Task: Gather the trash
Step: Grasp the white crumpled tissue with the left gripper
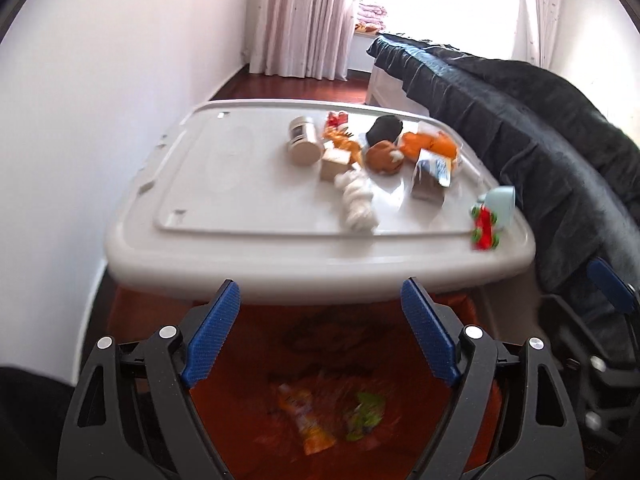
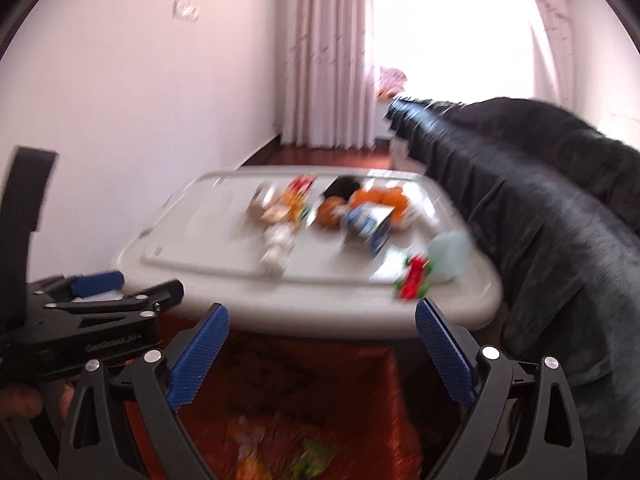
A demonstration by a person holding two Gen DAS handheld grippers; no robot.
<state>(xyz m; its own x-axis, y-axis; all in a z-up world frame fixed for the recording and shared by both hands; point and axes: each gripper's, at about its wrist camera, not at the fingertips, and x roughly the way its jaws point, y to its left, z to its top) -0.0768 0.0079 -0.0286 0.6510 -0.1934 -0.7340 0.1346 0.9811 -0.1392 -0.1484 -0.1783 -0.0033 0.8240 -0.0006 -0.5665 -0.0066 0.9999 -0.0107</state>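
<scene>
A: Item one, left gripper [image 1: 320, 334]. Condition?
B: Jaws wide, nothing between the blue pads [image 1: 212, 334]. It hangs over an orange-red bin [image 1: 400, 412], just in front of the table's near edge.

A: Item two, right gripper [image 2: 322, 354].
B: Likewise spread wide and empty, above the same bin [image 2: 360, 392], just beside the left one.

A: Bin contents?
B: Two wrappers on the bottom: an orange packet [image 1: 308, 420] and a green one [image 1: 366, 414]. Blurred, so no finer name.

A: Outward, the white table [image 1: 200, 184].
B: Still stocked. A cylindrical jar [image 1: 303, 141], a small tan box [image 1: 335, 163], a twisted white wad [image 1: 357, 202], a brown lump [image 1: 385, 157], a black lump [image 1: 383, 129], orange wrapping [image 1: 430, 145], a torn carton [image 1: 432, 178], a red-and-green wrapper [image 1: 485, 227] near the edge, a pale blue cup [image 1: 502, 204] touching it.

A: Progress?
B: Early, I judge. Two pieces binned, most of the litter remains on the table. Which pieces count as trash, I cannot say for certain.
</scene>
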